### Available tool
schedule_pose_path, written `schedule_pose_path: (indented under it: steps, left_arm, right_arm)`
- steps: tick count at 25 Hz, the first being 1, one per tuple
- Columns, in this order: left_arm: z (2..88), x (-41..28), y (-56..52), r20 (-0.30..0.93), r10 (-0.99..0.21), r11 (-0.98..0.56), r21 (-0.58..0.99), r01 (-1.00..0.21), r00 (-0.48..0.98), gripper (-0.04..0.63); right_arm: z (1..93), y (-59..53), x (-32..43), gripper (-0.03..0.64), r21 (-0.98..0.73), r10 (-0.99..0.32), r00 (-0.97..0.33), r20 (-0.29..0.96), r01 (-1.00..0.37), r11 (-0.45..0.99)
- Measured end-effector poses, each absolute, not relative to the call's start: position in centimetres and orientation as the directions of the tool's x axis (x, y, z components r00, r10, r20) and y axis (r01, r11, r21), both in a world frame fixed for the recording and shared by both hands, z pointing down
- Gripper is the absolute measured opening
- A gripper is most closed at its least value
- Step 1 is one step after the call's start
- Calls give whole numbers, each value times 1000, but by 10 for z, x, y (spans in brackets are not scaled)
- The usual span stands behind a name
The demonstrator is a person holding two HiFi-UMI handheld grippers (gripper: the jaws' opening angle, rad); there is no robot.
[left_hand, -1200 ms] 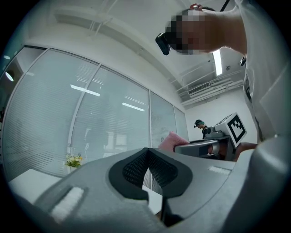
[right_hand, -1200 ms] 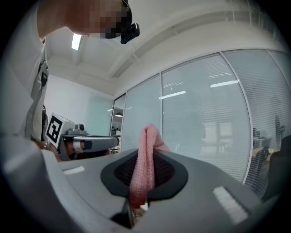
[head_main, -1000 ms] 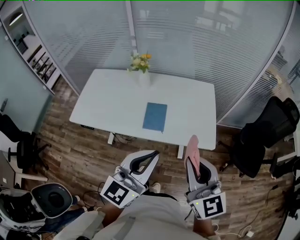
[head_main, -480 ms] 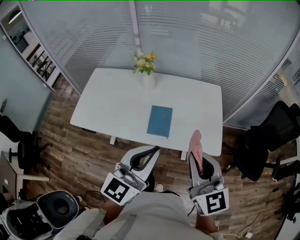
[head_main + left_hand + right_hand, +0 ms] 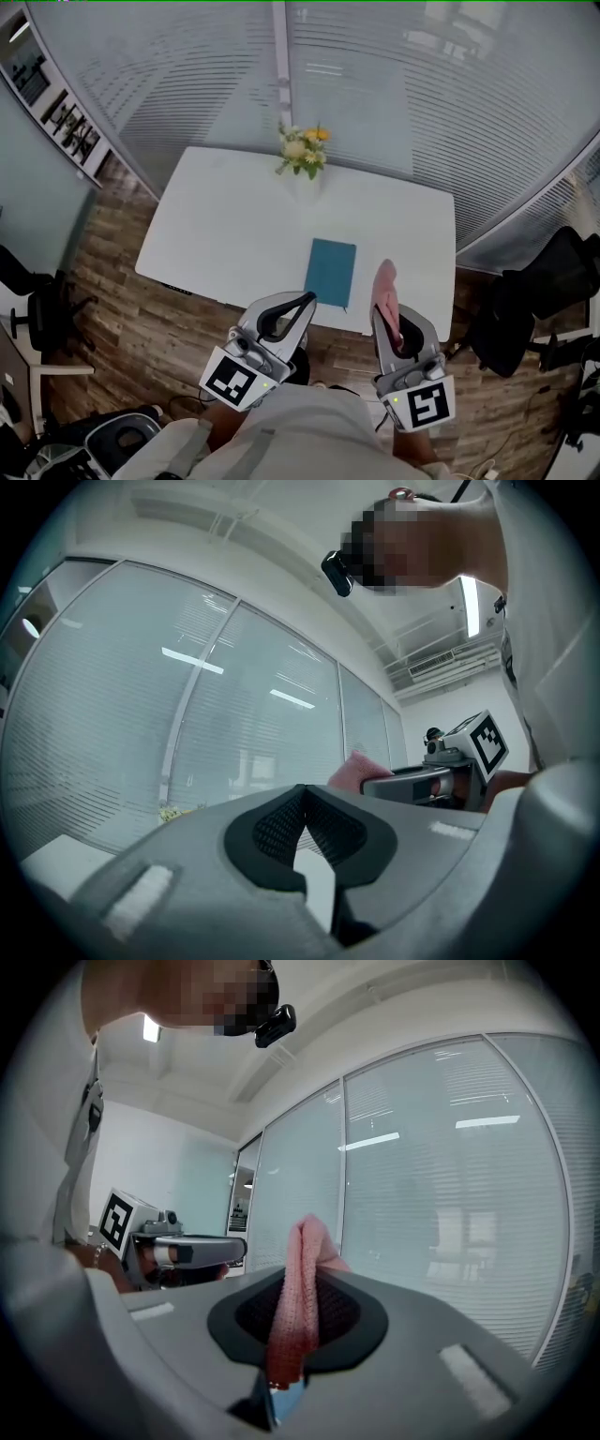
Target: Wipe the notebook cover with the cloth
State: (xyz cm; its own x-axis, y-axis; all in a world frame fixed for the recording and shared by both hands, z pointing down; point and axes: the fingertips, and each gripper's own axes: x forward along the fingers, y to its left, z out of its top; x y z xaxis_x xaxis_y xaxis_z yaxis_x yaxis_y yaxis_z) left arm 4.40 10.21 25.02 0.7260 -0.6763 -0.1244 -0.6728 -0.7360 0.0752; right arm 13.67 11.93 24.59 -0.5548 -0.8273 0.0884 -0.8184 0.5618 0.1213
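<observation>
Here, the left gripper (image 5: pixel 302 794) is clenched on nothing, its jaws meeting at the tips. The teal notebook (image 5: pixel 331 272) lies flat on the white table (image 5: pixel 216 225), ahead of and between both tools. The right gripper (image 5: pixel 300 1286) clamps the pink cloth (image 5: pixel 383 286), which stands up past its jaws.

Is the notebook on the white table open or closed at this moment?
Closed. In the head view the teal notebook lies flat on the table, showing one plain cover and no pages.
</observation>
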Motion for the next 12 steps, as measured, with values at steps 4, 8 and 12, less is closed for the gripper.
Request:
schedule_pose_path:
  steps: [4,8,12]
  left_arm:
    - [250,33,62,-130,-661,-750,78,-657,739,3]
    - [254,25,22,-122,-643,-766,78,-638,756,3]
    - [251,19,-7,-134,-624,-781,70,-621,770,3]
  right_arm:
    - [241,79,119,29,111,-834,-546,85,-826,552]
    - [241,40,106,29,98,-843,-532,84,-837,538]
    - [241,10,97,29,108,-850,-521,77,-843,526]
